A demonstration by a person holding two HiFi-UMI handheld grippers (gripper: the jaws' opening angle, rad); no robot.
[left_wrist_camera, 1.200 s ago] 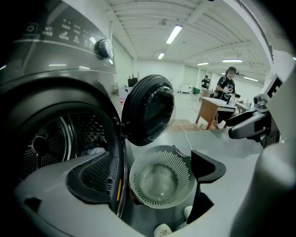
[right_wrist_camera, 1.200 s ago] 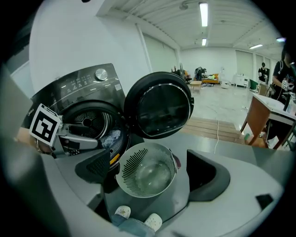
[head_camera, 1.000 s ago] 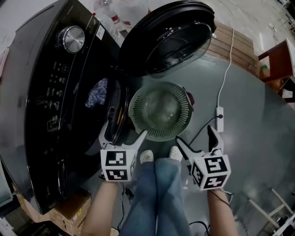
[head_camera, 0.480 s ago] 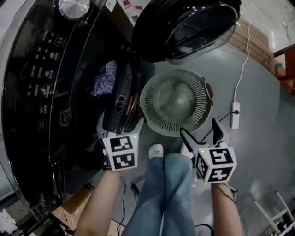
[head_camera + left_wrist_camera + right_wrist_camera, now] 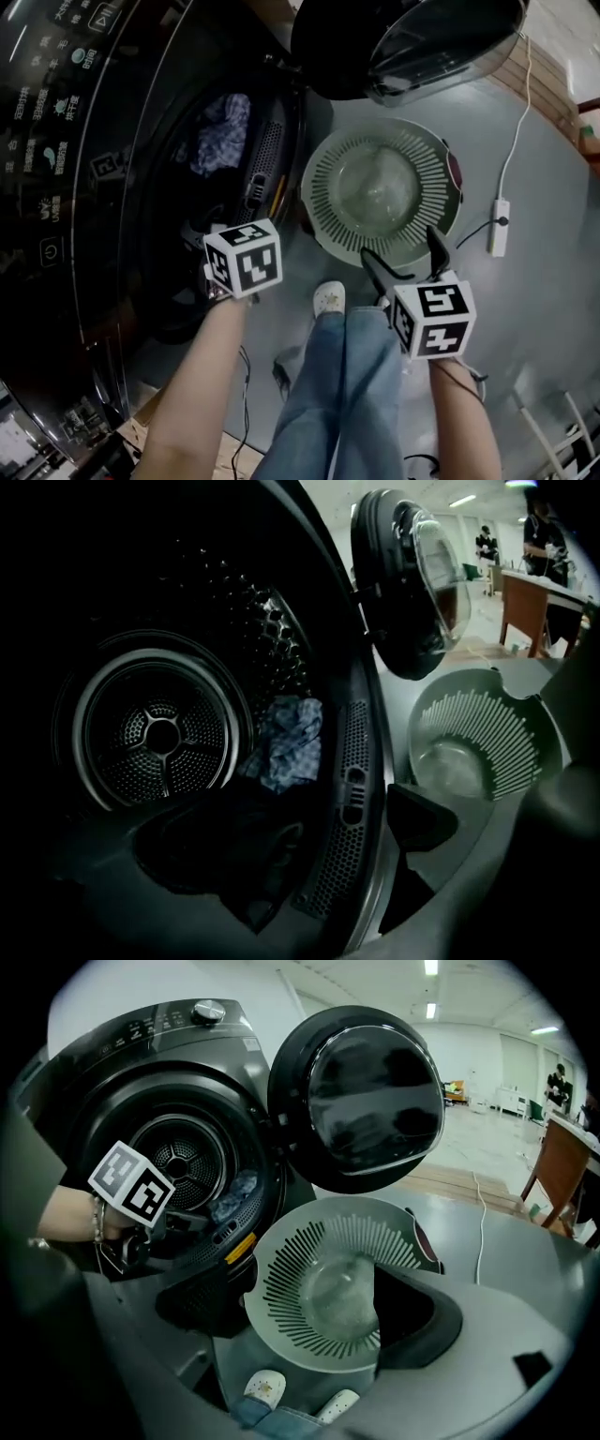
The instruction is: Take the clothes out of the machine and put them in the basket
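The left gripper (image 5: 319,855) reaches into the open mouth of the machine (image 5: 112,187) at frame left, its jaws apart and holding nothing. 1 blue patterned cloth (image 5: 289,741) lies in the drum just beyond them, untouched. At lower right, the right gripper (image 5: 405,264) hovers over the near rim of the round slatted basket (image 5: 323,183), jaws released. The door (image 5: 412,37) stands open at the top.

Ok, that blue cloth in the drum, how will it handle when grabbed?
The blue cloth lies crumpled in the drum, so it is probably floppy and will drape when lifted. It looks thin, so likely light.
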